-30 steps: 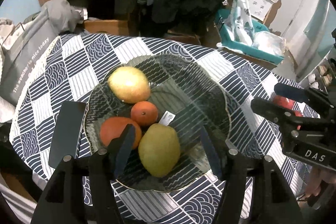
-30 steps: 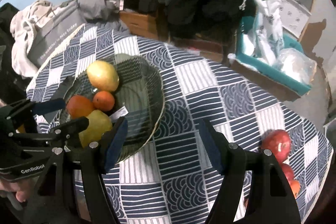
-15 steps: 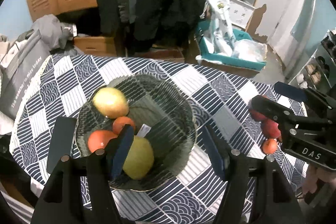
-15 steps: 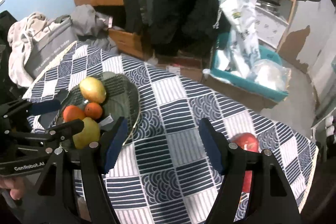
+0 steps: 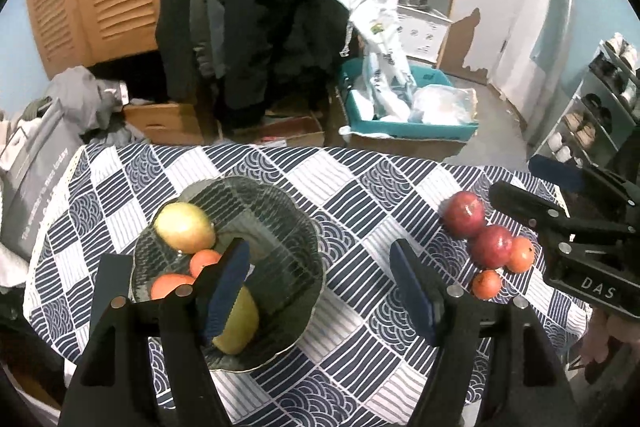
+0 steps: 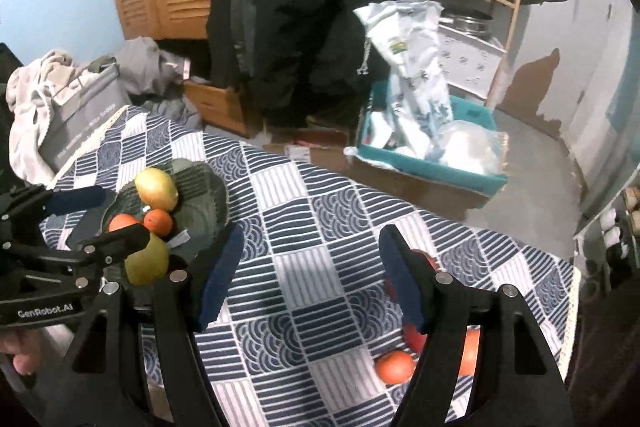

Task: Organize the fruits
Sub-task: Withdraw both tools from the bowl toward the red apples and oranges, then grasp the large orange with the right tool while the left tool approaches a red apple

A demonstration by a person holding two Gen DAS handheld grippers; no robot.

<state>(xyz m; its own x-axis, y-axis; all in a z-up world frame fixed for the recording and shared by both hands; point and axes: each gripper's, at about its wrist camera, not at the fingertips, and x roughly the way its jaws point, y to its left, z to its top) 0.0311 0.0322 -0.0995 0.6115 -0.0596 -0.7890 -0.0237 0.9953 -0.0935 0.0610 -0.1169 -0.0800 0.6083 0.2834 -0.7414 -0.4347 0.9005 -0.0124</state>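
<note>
A dark glass bowl on the checked tablecloth holds a yellow-green apple, two orange fruits and a yellow pear. It also shows in the right wrist view. Two red apples and two small orange fruits lie loose at the right. My left gripper is open and empty, above the cloth beside the bowl. My right gripper is open and empty, raised left of the loose fruits; an orange one shows beside its right finger.
The round table drops off at its far edge. Beyond it stand a teal crate with bags, cardboard boxes, hanging coats and a wooden shelf. A grey bag lies at the left edge. A dark flat object lies left of the bowl.
Both grippers have pulled up and back from the bowl, so more of the table and the loose fruits at the right have come into view. Both stay open.
</note>
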